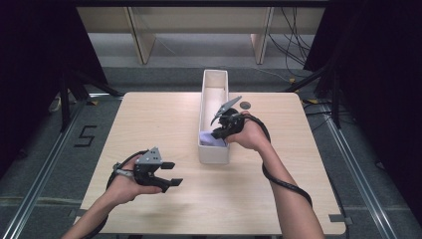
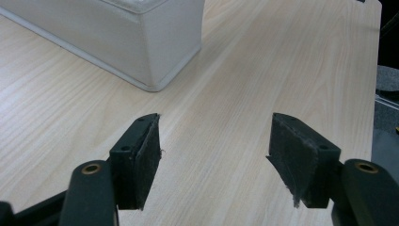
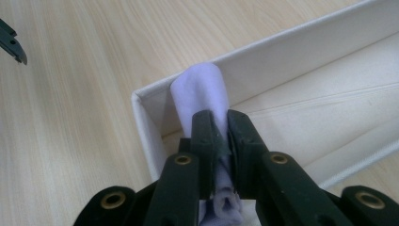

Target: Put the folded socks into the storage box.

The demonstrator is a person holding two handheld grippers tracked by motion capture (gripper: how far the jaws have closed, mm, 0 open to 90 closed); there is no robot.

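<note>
A long white box (image 1: 214,87) lies lengthwise at the middle of the light wooden table (image 1: 149,124). A pale lilac cloth (image 1: 209,138) sits in its near end. My right gripper (image 1: 219,133) reaches into that end, shut on the lilac cloth (image 3: 200,92); in the right gripper view the cloth bulges up between the jaws against the box's corner (image 3: 141,96). My left gripper (image 1: 170,174) hovers over the table's near left part, open, with nothing between its pads (image 2: 148,157). The box's near corner (image 2: 155,52) lies ahead of it.
A small dark round mark (image 1: 245,105) lies on the table right of the box. Beyond the table's far edge are wooden furniture legs (image 1: 142,42) and cables (image 1: 291,40) on the floor. Dark curtains (image 1: 30,59) hang at both sides.
</note>
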